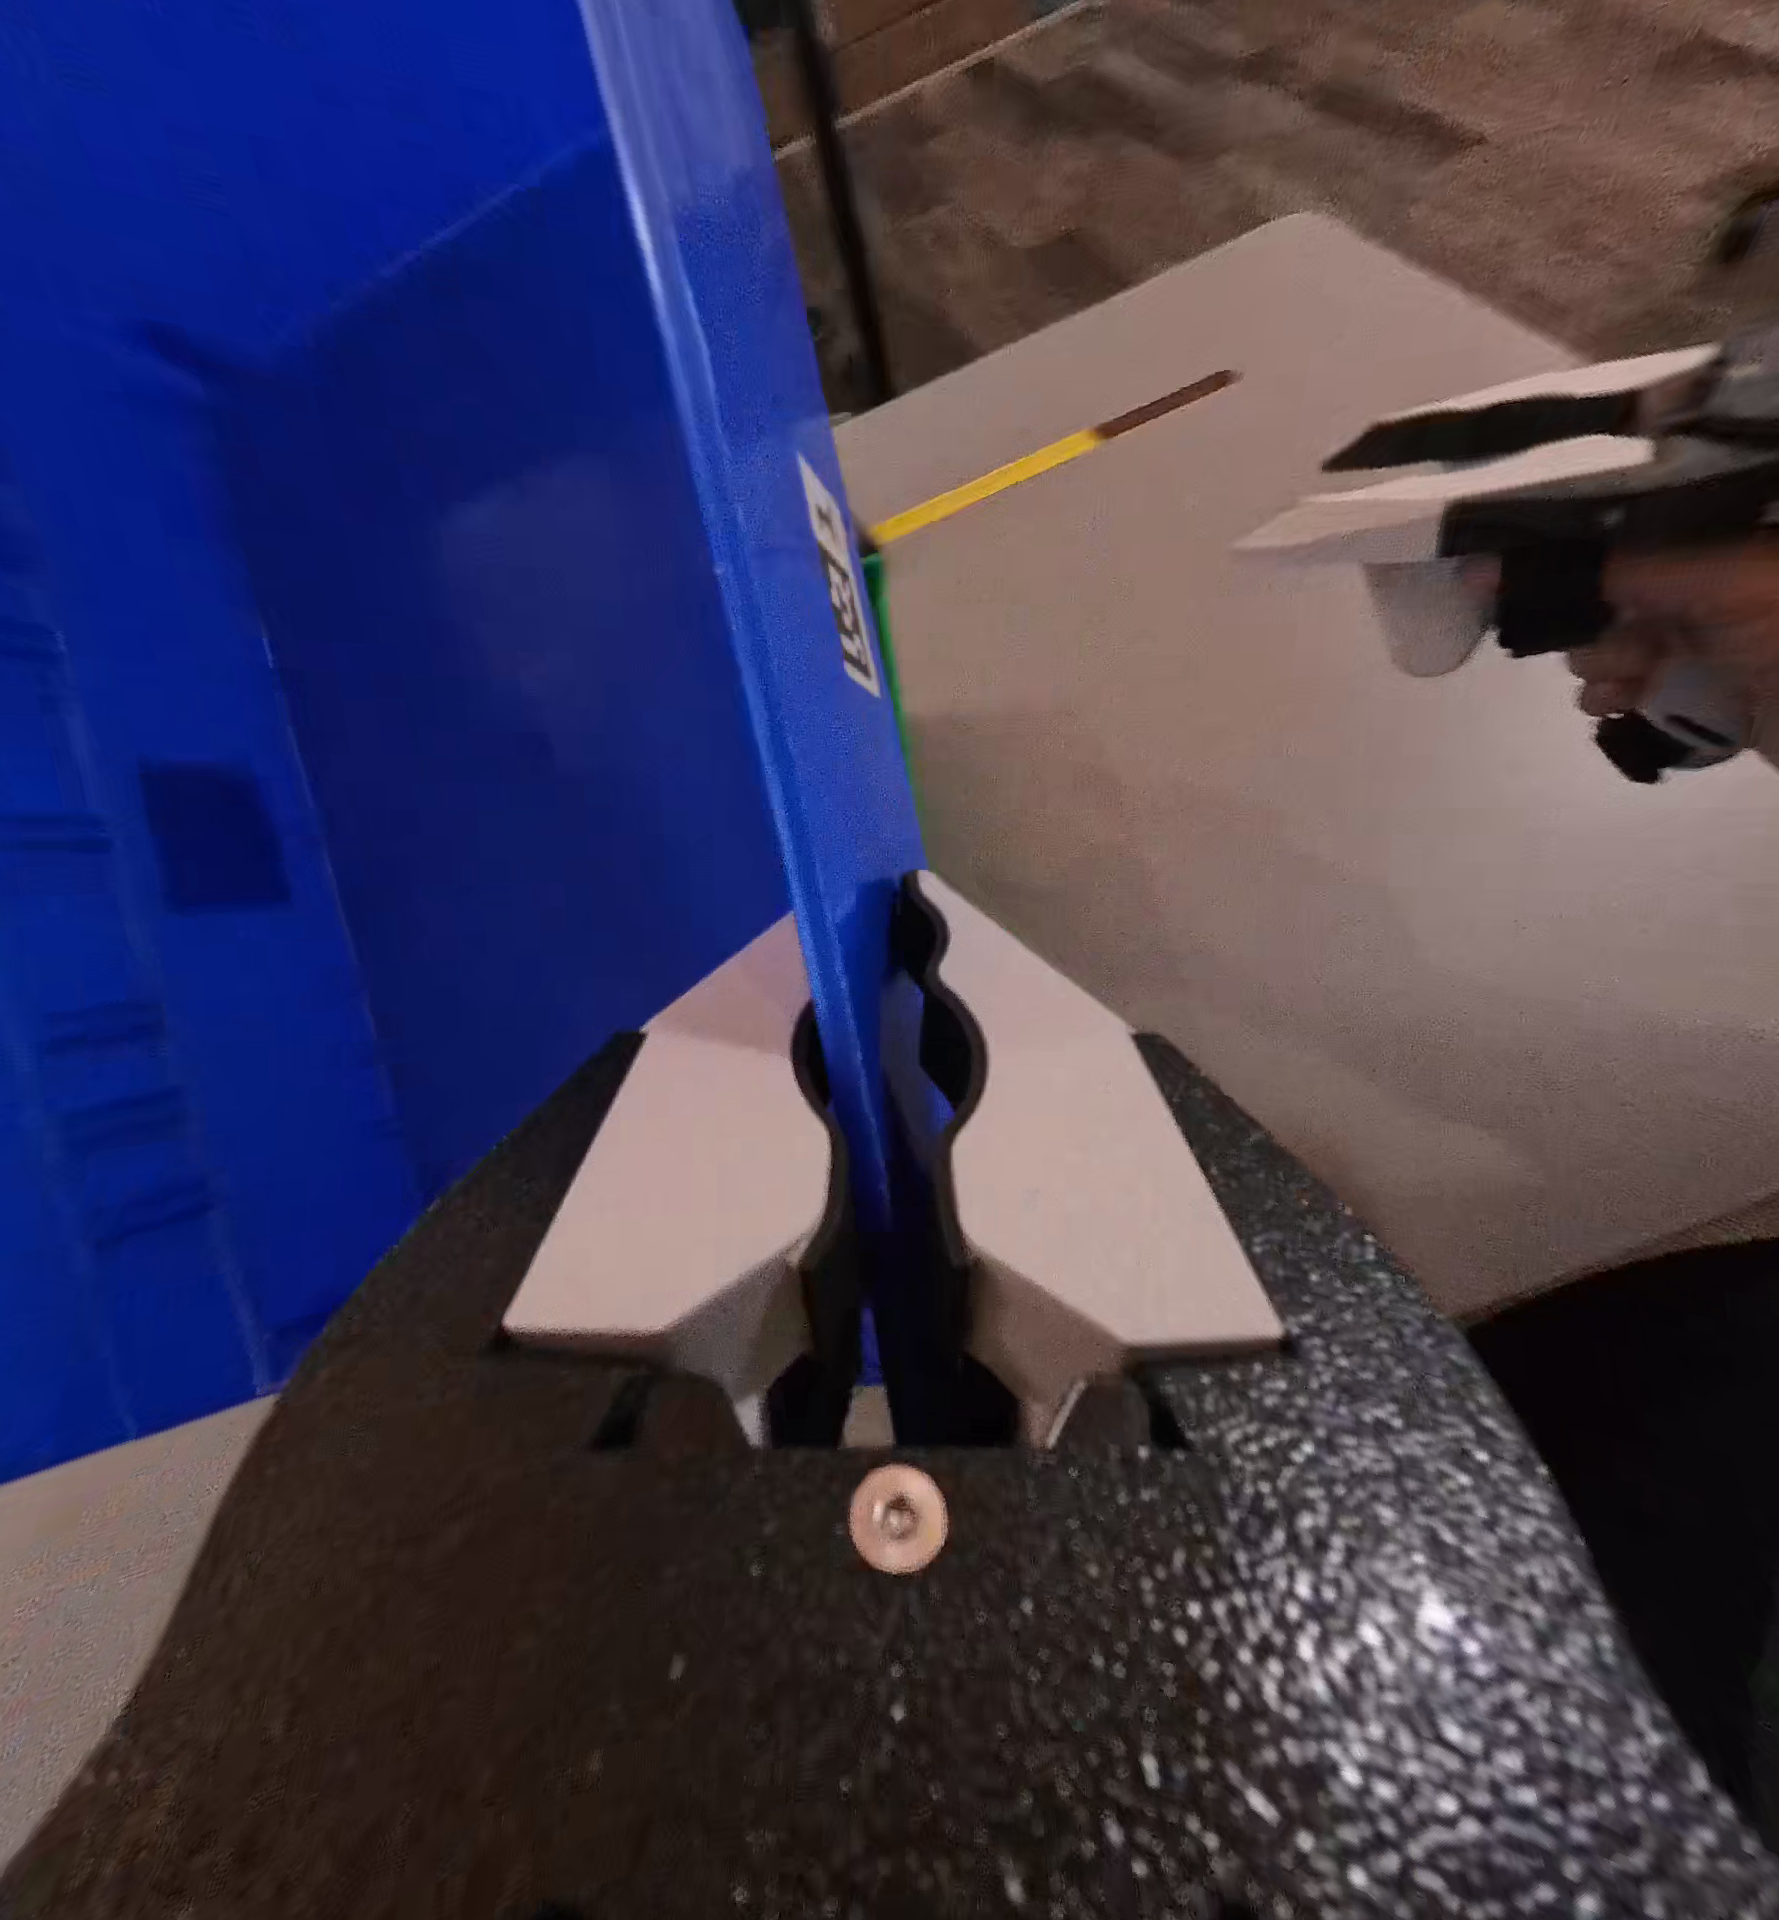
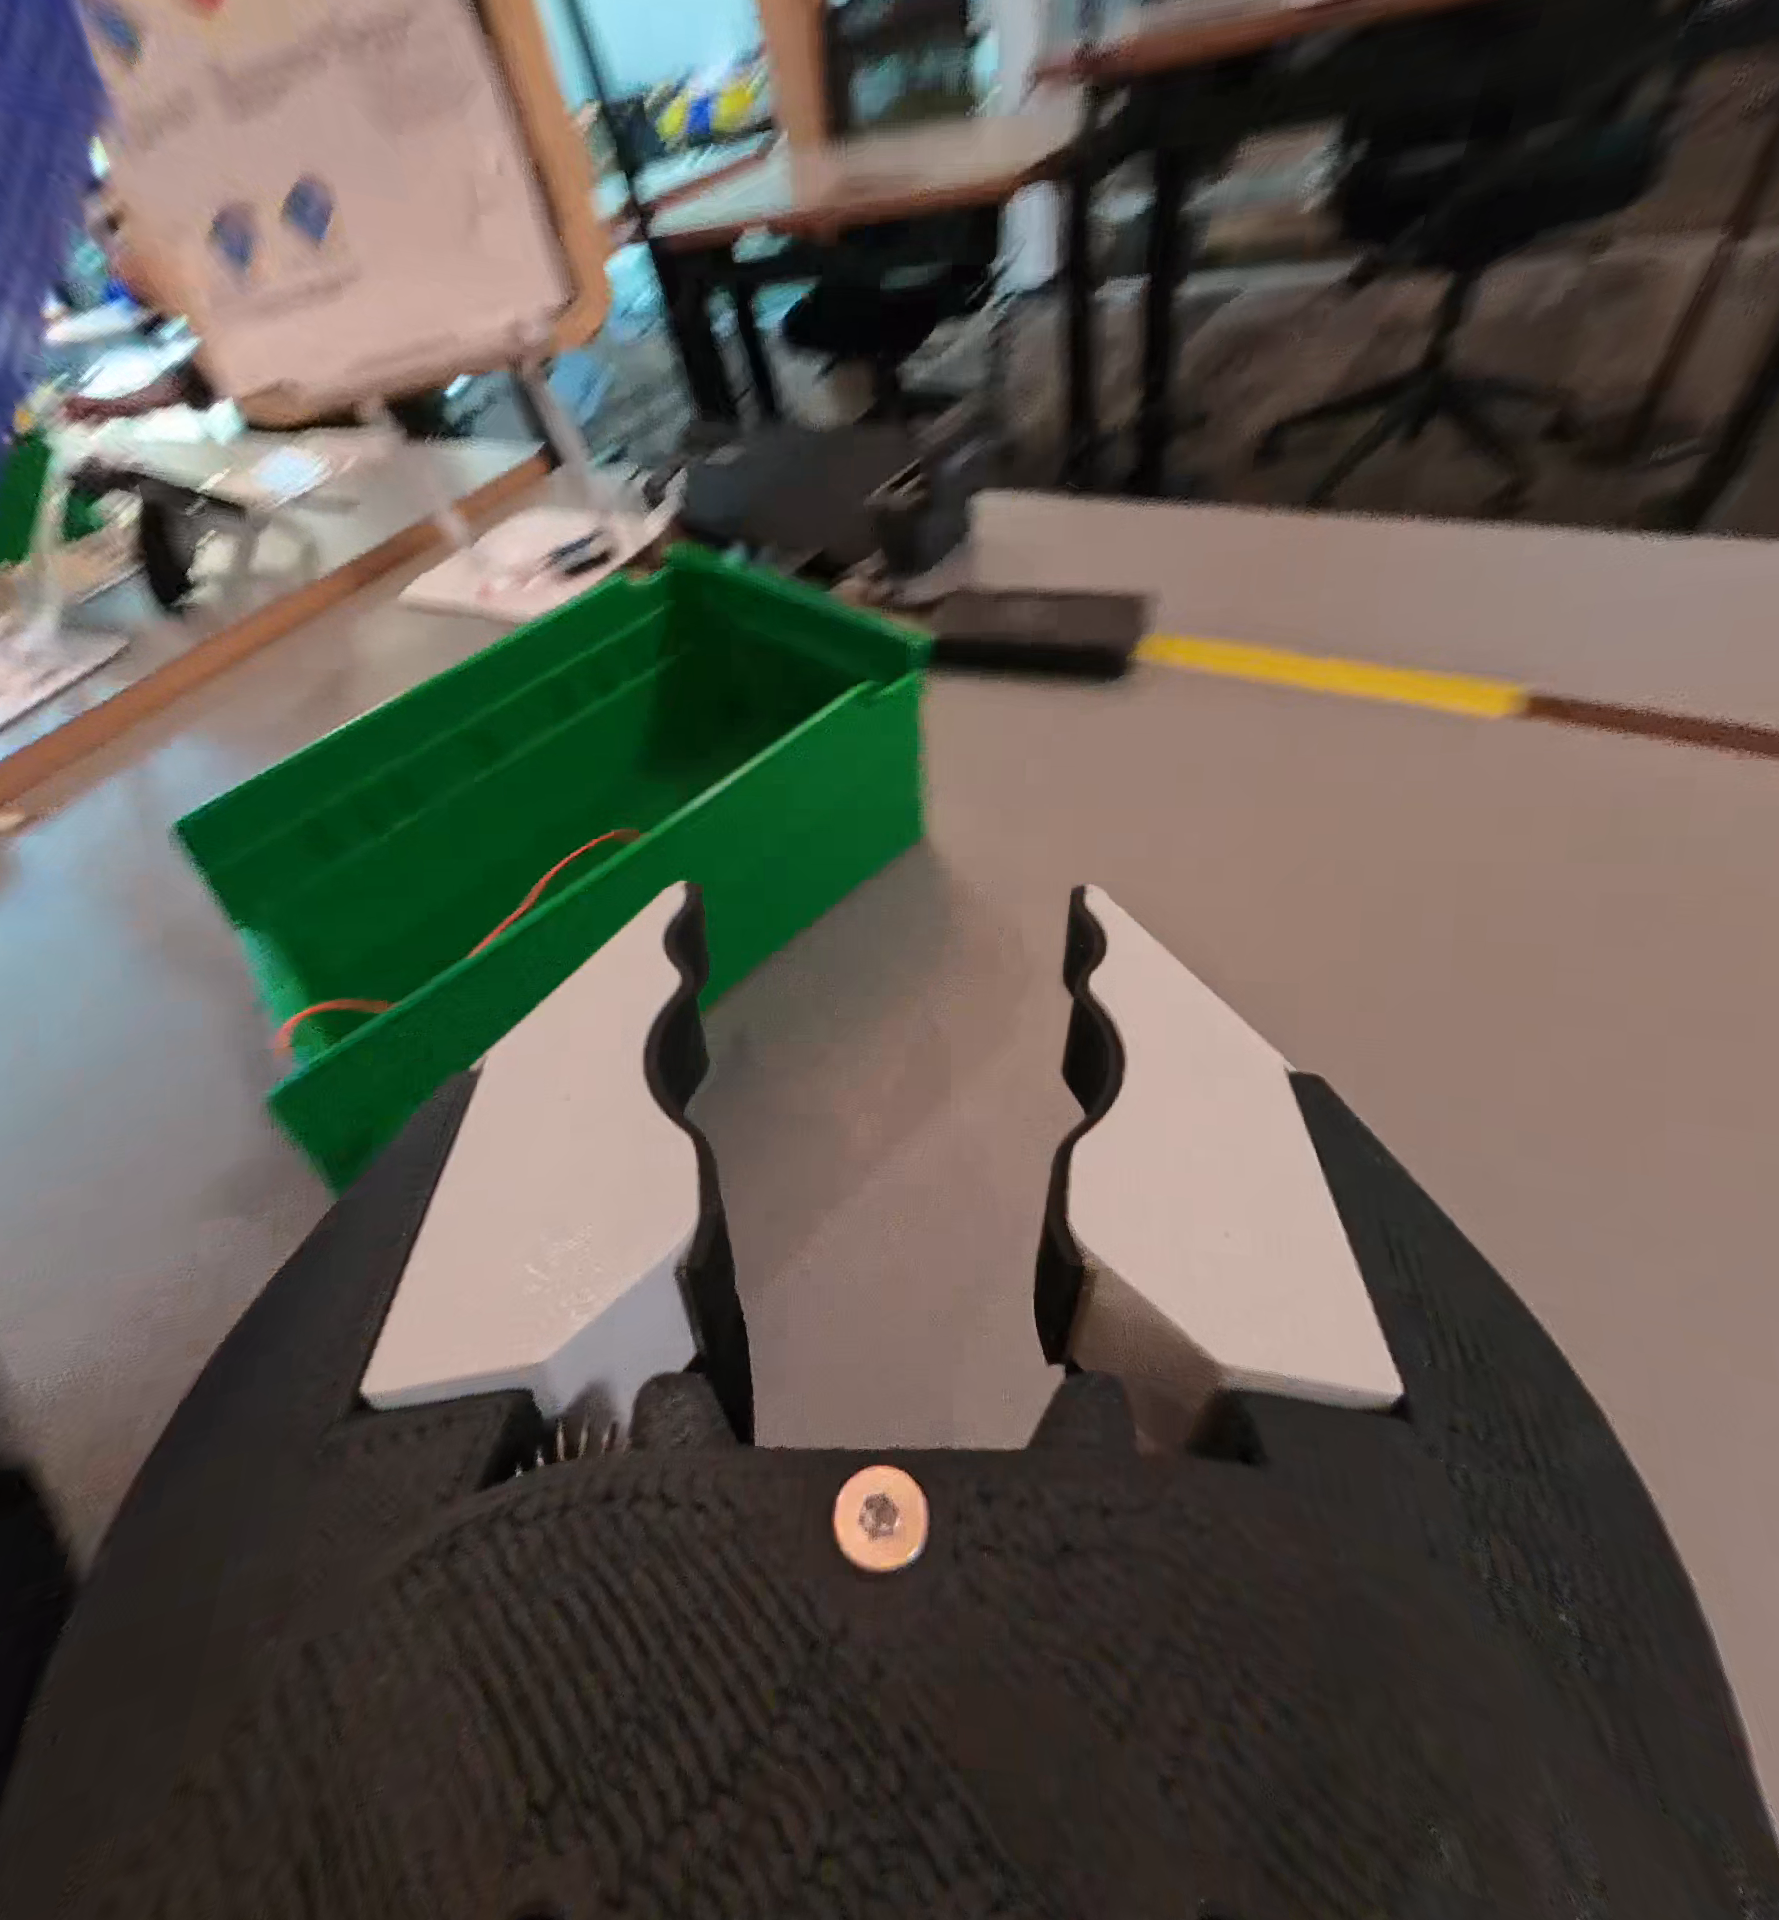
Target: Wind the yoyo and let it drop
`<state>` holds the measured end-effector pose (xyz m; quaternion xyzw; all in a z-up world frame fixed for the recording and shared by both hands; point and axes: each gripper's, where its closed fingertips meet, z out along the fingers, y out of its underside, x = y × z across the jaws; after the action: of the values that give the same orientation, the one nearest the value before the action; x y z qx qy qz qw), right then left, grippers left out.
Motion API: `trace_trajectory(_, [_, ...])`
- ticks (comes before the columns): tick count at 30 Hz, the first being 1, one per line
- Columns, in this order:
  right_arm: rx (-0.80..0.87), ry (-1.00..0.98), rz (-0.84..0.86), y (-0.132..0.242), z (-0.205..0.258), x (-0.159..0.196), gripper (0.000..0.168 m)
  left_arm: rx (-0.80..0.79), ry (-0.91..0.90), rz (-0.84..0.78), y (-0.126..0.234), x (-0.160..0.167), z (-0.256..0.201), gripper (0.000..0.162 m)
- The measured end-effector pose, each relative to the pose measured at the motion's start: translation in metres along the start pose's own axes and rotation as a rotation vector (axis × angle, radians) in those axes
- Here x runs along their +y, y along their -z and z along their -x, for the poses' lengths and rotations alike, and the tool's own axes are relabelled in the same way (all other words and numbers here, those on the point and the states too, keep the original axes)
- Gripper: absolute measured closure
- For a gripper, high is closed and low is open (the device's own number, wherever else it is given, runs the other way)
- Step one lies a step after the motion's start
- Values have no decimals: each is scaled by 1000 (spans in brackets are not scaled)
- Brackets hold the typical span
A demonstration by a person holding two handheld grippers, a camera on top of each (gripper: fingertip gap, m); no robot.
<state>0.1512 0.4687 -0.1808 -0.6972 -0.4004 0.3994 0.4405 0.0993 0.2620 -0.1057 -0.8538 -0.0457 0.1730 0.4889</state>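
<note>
- The left gripper (image 1: 869, 997) is clamped on the rim wall of a blue bin (image 1: 345, 623); its two fingers press the thin blue edge from either side, with the wavy black pads (image 1: 952, 1049) against it.
- The blue bin is lifted and tilted, its open inside facing the left wrist camera, and a white label (image 1: 841, 582) sits on its rim.
- A green bin (image 2: 573, 810) stands on the grey table (image 2: 1384, 987); from the left wrist view only a sliver of it shows, just behind the blue bin's rim.
- Inside the green bin an orange-red string (image 2: 552, 883) curves along the near wall and loops over the near left corner. The yoyo body itself cannot be made out; only this string shows.
- The right gripper (image 2: 885, 914) hovers over the table just right of the green bin, its fingers spread wide apart with nothing between them.
- Beyond the green bin, a yellow and brown strip (image 2: 1436, 691) lies flat on the table, with a dark flat object (image 2: 1036, 629) at its near end.
- In the left wrist view the right gripper (image 1: 1311, 488) appears beside the blue bin, held in a person's hand (image 1: 1716, 665).
</note>
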Motion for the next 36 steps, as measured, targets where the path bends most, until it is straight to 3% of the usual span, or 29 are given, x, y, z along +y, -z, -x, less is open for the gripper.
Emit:
trace_trajectory(4, [201, 95, -306, 79, -79, -55, 102, 349, -160, -37, -44, -39, -108, 159])
trace_trajectory(8, [459, 244, -397, 157, -147, -80, 106, 582, -290, 62, -97, -32, -193, 160])
trace_trajectory(14, [627, 183, -380, 236, -188, -64, 106, 588, -338, 255, -193, 23, -257, 159])
trace_trajectory(16, [641, 157, -354, 249, -187, -50, 106, 543, -451, 343, -218, 53, -262, 154])
trace_trajectory(17, [642, 151, -341, 254, -185, -44, 107, 547, -452, 242, -220, 38, -268, 154])
trace_trajectory(18, [646, 150, -329, 259, -182, -37, 107, 579, -437, 223, -216, 32, -273, 140])
trace_trajectory(20, [666, 144, -308, 268, -181, -26, 106, 653, -357, 197, -200, 16, -278, 82])
trace_trajectory(21, [676, 131, -303, 274, -181, -21, 106, 667, -314, 144, -190, 3, -274, 65])
trace_trajectory(22, [686, 116, -301, 280, -182, -17, 106, 660, -272, 73, -179, -12, -263, 59])
trace_trajectory(25, [727, 110, -285, 302, -187, -7, 106, 542, -76, -127, -154, -54, -196, 65])
trace_trajectory(27, [767, 114, -259, 318, -193, 0, 106, 376, 148, -176, -158, -61, -121, 75])
trace_trajectory(29, [802, 95, -251, 337, -196, 6, 106, 158, 412, -104, -186, -32, -37, 81])
trace_trajectory(31, [831, 79, -253, 354, -197, 11, 106, 100, 577, 3, -221, 8, 13, 99])
trace_trajectory(33, [856, 68, -235, 365, -197, 19, 106, 102, 666, 80, -254, 34, 41, 113])
trace_trajectory(36, [858, 51, -190, 370, -196, 31, 106, 184, 696, 232, -290, 57, 47, 108])
